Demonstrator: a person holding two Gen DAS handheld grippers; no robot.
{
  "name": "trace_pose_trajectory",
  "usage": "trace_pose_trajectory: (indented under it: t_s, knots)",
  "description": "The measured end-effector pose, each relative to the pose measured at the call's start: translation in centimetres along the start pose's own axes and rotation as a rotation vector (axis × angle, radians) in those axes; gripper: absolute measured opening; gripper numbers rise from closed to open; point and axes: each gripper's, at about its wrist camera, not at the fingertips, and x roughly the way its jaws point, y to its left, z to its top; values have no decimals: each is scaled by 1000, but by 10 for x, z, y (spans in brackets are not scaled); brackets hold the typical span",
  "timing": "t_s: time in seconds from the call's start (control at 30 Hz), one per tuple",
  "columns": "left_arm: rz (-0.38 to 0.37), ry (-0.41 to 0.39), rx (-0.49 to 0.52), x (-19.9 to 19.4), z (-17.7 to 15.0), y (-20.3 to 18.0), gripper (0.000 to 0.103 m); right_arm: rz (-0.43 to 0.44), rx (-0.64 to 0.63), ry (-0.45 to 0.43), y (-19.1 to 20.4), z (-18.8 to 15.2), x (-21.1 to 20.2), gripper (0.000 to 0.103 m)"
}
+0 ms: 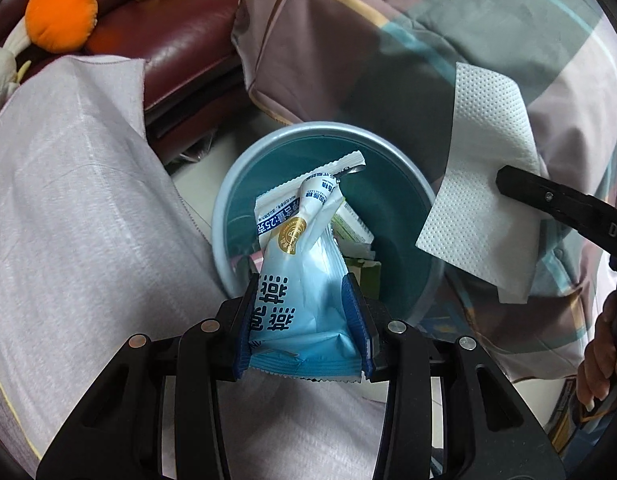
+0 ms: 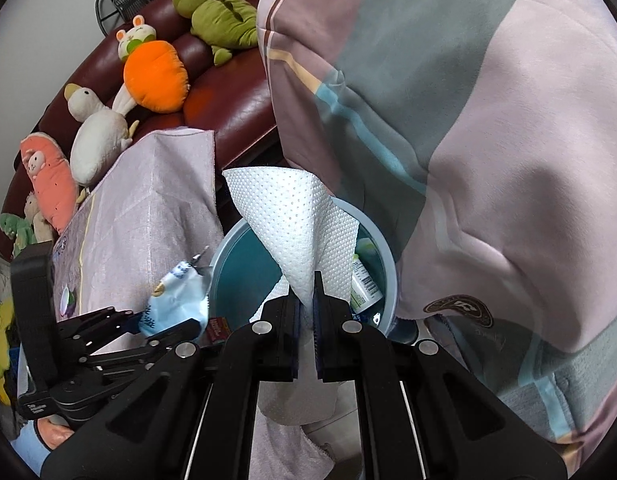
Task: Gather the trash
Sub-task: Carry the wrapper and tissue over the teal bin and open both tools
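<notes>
The left gripper (image 1: 304, 320), clamped on a pale-blue crinkled snack wrapper (image 1: 304, 280), hangs directly over the round teal plastic bin (image 1: 388, 200); the right gripper (image 2: 307, 316), pinching a white dimpled paper towel (image 2: 296, 220), sits at its right rim.

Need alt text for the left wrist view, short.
The left claw grips a light blue snack wrapper over a round blue bin that already holds other wrappers. At right, the right claw holds a white paper towel beside the bin, with a dark red sofa and plush toys behind.
</notes>
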Motion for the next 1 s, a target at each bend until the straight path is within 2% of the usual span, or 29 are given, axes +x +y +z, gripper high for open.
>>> trace_pose_trajectory:
  t_s: [0.2,0.33,0.47,0.73,1.0]
  knots:
    - [-15,21,-12,17,6,3,44,-7,-4,15,-1,4,10,6]
    - [-6,15,-11,20,7,3,68,-15,-8,21,0,5,15,6]
    - [3,-2,-12,16,6,5,78,-22,-13,30,3,7,20,6]
    - [2,-34,-50,-4,-4,16,85,-30,-29,39,10,9,25,7]
    - [10,-69,-99,-29,-22,38,87,-31,-60,61,28,12,40,8]
